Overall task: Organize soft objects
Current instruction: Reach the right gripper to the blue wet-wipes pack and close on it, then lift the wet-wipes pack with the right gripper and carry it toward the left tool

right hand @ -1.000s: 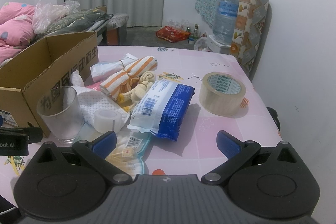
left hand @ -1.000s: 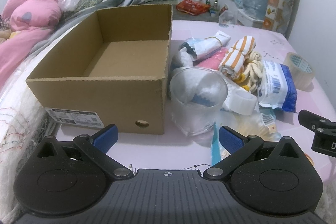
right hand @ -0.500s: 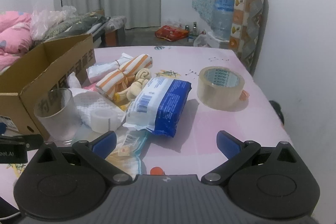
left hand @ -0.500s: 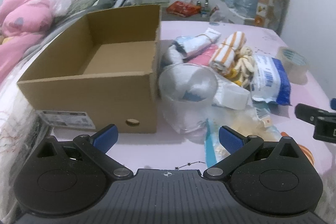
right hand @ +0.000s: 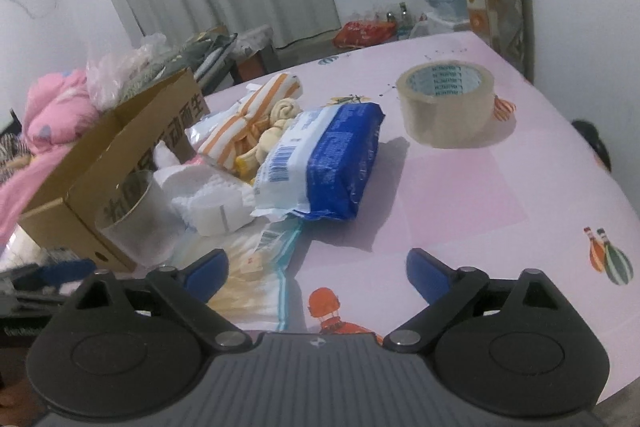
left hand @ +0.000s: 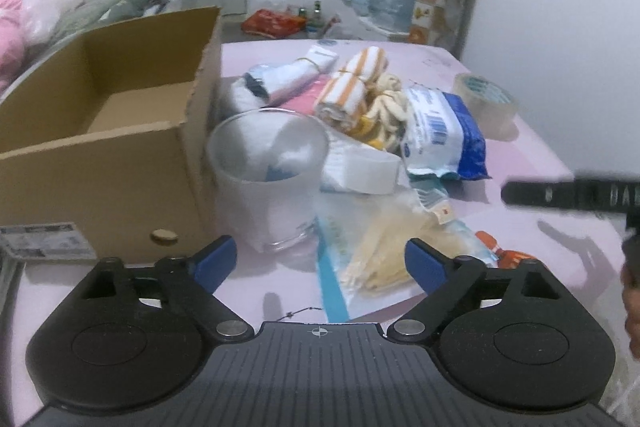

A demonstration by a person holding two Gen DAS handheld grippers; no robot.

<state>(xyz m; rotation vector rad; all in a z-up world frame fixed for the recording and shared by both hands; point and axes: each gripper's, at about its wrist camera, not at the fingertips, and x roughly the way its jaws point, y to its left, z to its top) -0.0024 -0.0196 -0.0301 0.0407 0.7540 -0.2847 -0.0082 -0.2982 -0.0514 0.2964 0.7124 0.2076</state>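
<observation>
Left wrist view shows the left hand-held gripper [left hand: 320, 259], jaws just narrowing yet wide and empty, facing a frosted glass [left hand: 268, 179] beside the cardboard box [left hand: 100, 163], while the right hand-held gripper [right hand: 316, 273] gapes empty before the tissue pack [right hand: 320, 167] on the desk [right hand: 500, 195].

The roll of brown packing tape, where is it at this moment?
The tape roll lies flat on the pink table, apart from the pile, right of the blue-and-white packet in both views.

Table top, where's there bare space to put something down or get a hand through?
Bare pink table lies between the blue wipes pack and the tape roll, widening toward the near right edge. The cardboard box is empty inside. Crowded: from the box wall past the glass cup to the wipes pack.
</observation>
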